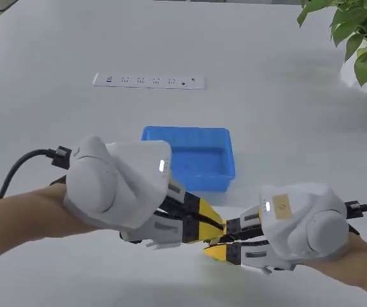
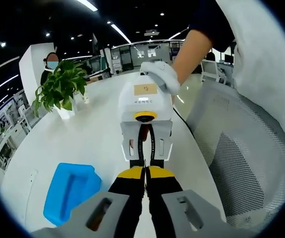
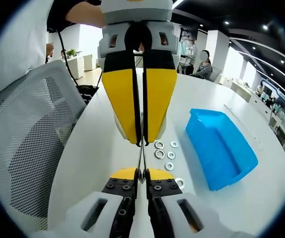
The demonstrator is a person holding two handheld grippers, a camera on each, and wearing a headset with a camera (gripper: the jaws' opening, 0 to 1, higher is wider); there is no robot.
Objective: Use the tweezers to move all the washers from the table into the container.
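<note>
Two grippers meet tip to tip close to the person. In the right gripper view, the right gripper has its fingers pressed narrow on the thin metal tweezers. The tweezers run straight on into the slit between the yellow fingers of the left gripper, which are likewise closed on them. The left gripper view presents the same junction end-on, with its own fingers together; the tweezers are too thin to make out there.

The right gripper view also shows several washers lying flat on the white surface, just beside the fingertips, between them and the blue container and apart from it.

In the head view, the container stands just beyond the grippers, a white power strip lies farther back, and a green plant occupies the far right corner. The left gripper view adds a mesh chair back.
</note>
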